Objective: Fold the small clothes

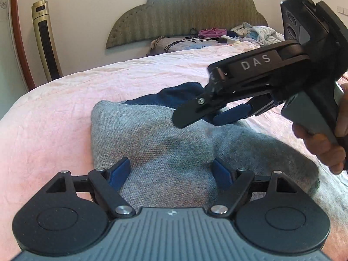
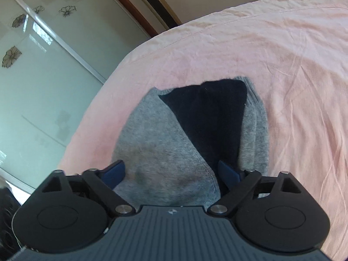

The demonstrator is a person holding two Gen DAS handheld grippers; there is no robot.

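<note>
Lying on the pink bedsheet (image 1: 54, 113) is the grey knitted garment (image 1: 165, 148), folded in on itself, with a dark navy part (image 2: 208, 117) showing between the grey flaps in the right wrist view and at its far end in the left wrist view.

The left gripper (image 1: 171, 171) hangs over the near part of the grey knit, tilted downward. Its jaws stand wide apart – the blue pads (image 1: 118, 174) sit to either side of a broad strip of grey fabric, and nothing is pinched between them.

The right gripper (image 2: 171, 171) is likewise spread wide and has hold of nothing; its blue pads (image 2: 114, 173) frame the grey flap and the edge of the navy part below. In the left wrist view this gripper (image 1: 202, 117) comes in from the right, held by a hand (image 1: 322, 145) on its grey handle, its fingers splayed above the far part of the garment – whether they touch the cloth cannot be told.

Beyond, a padded headboard (image 1: 184, 15) stands against the wall, with a heap of loose clothes (image 1: 250, 32) at the head of the bed and a gold tower fan (image 1: 45, 39) to the left.
</note>
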